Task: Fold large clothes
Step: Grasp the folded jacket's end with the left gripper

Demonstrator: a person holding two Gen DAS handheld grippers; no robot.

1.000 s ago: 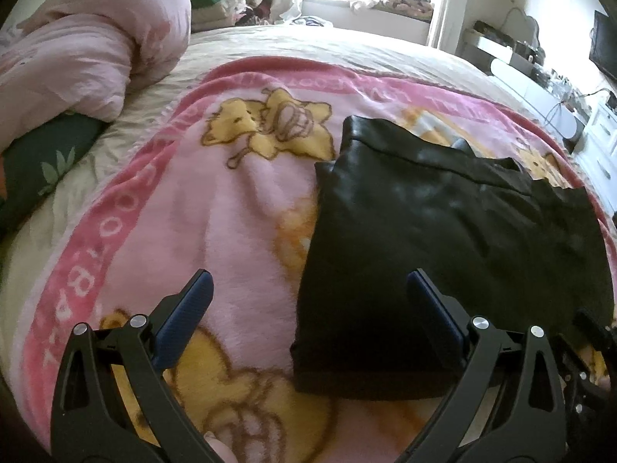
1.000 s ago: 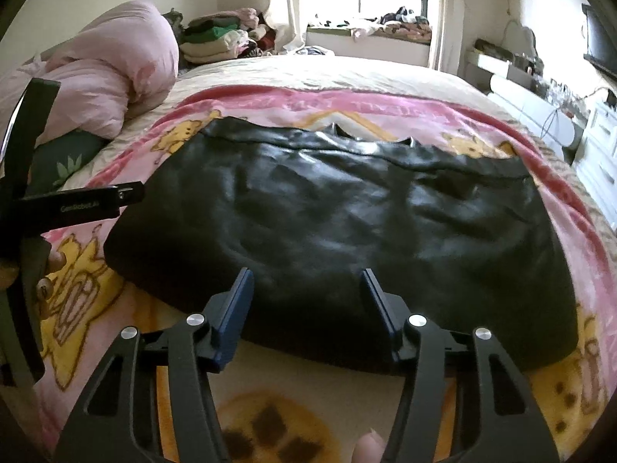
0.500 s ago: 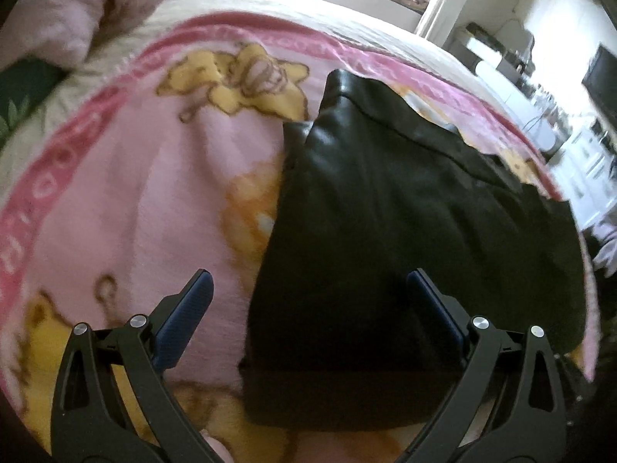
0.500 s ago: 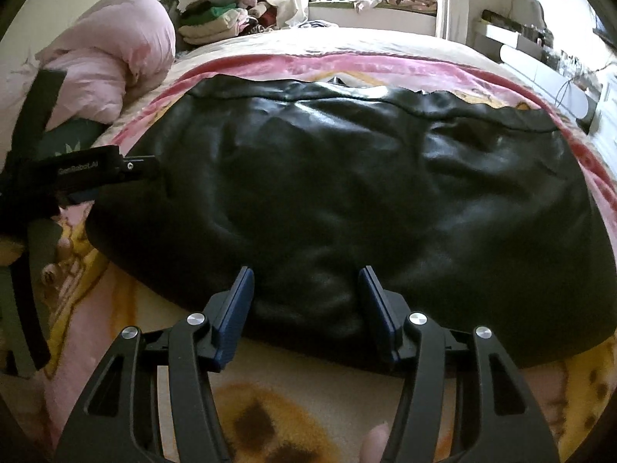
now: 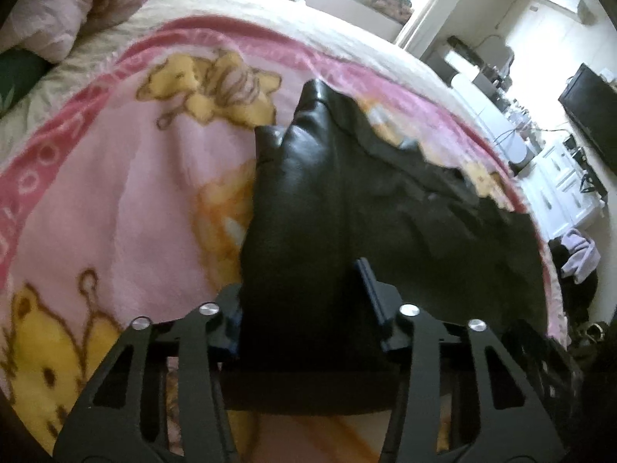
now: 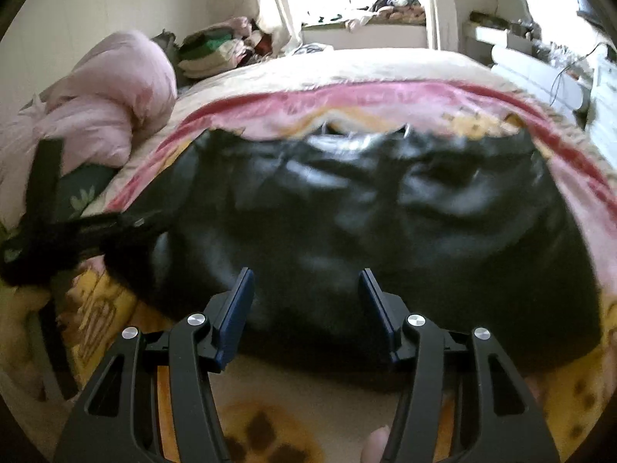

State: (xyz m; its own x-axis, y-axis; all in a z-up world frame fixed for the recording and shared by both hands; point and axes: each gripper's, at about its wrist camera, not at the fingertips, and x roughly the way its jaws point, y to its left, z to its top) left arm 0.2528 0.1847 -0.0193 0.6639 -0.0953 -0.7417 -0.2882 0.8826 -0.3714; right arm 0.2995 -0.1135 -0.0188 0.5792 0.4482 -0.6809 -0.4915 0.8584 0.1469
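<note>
A black leather-like garment (image 5: 385, 216) lies folded on a pink cartoon blanket (image 5: 115, 200) on the bed. My left gripper (image 5: 300, 297) has narrowed on the garment's near left edge, which bunches up between its jaws and is lifted a little; the left finger is mostly hidden by the fabric. In the right wrist view the garment (image 6: 366, 223) fills the middle, blurred. My right gripper (image 6: 306, 301) is open over the garment's near edge, holding nothing. The left gripper (image 6: 77, 231) shows there at the garment's left corner.
A rolled pink duvet (image 6: 100, 108) lies at the left of the bed, with stacked clothes (image 6: 216, 50) by the window. White furniture and a dark screen (image 5: 590, 112) stand to the right. A person's fingertip (image 6: 376, 445) shows at the bottom.
My left gripper has gone from wide open to closed on the garment's near left edge and raised it. My right gripper stays open and has tilted upward.
</note>
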